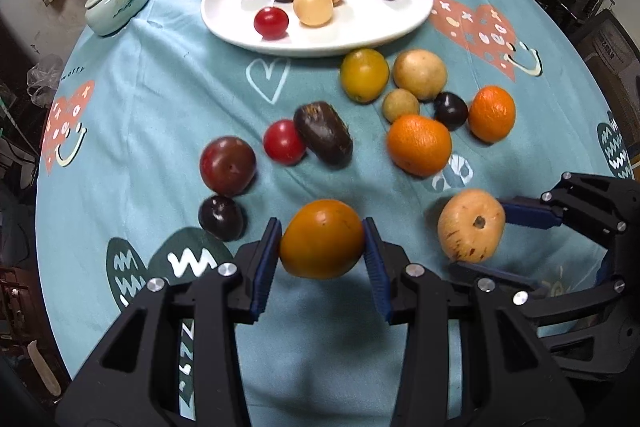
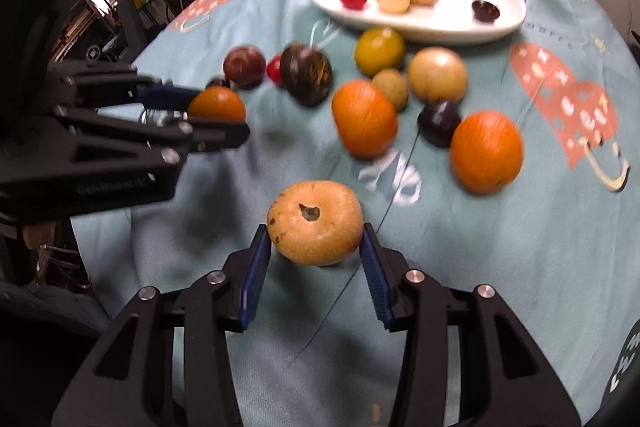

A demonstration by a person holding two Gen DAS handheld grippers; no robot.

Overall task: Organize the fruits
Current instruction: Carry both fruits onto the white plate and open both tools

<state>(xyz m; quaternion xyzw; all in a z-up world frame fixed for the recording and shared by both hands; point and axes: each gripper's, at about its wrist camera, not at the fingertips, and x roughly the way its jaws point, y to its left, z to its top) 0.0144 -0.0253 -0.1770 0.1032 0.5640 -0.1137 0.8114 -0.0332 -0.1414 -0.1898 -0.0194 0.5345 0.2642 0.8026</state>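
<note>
Seven fruits on the white plate (image 1: 412, 17), eleven loose; left claw (image 1: 322, 245) grips an orange persimmon (image 1: 322, 243), right claw (image 2: 316, 243) a tan fruit (image 2: 316, 223).

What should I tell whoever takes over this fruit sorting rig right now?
Left gripper: shut on an orange tomato-like fruit, above the cloth.
Right gripper: shut on a tan speckled fruit.
White plate: seven small fruits already on it.
Left to do: place both held fruits, then clear the loose ones on the blue tablecloth, including two oranges, a dark oblong fruit, a red plum and a red tomato.
</note>
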